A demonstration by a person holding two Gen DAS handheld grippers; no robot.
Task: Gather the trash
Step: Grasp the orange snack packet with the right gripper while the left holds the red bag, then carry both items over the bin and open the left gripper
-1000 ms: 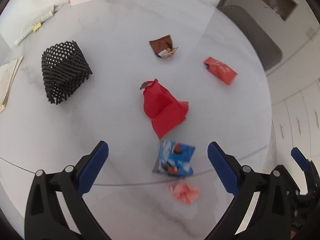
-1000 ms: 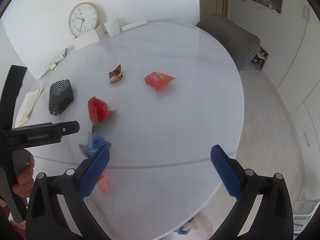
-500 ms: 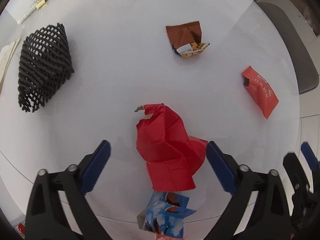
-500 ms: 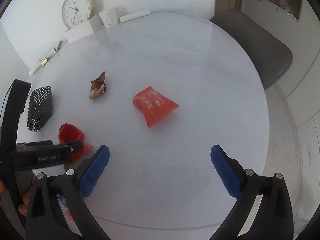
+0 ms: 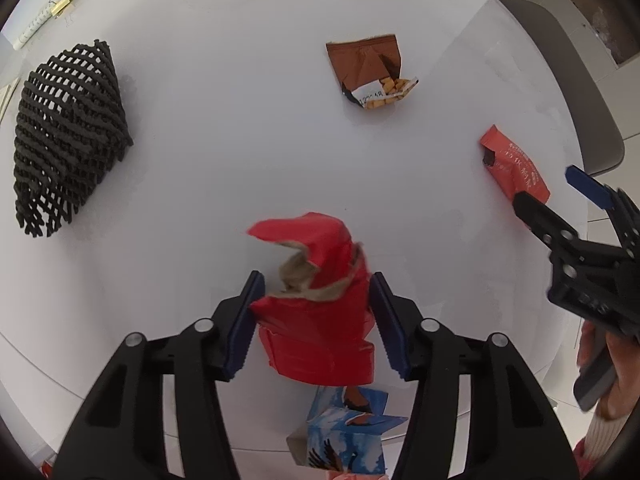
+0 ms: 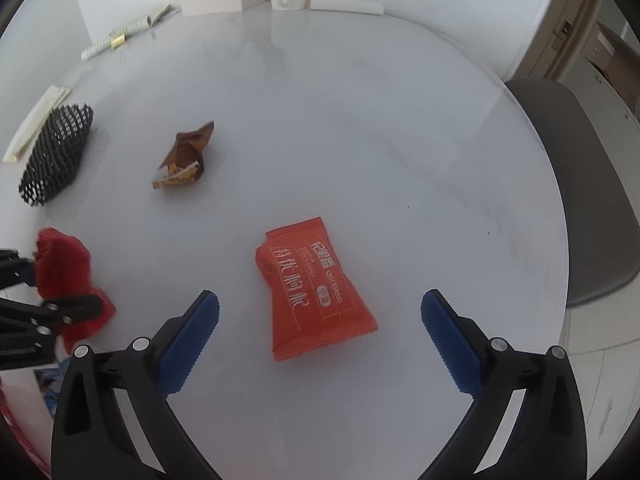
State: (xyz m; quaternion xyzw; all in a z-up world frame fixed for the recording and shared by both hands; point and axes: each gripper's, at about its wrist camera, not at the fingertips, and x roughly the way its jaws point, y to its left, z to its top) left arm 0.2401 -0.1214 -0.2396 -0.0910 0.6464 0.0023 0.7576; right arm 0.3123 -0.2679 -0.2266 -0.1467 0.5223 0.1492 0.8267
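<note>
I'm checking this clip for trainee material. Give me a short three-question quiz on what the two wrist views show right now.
1. True or false: the right gripper already clamps the orange snack packet.
2. What sits between the closing jaws of the left gripper?
A. brown wrapper
B. red crumpled paper
C. black mesh holder
3. Fill in: the packet spilling small crackers is ____ in colour.

Key: 1 false, the jaws stand wide on either side of it; 2 B; 3 brown.
</note>
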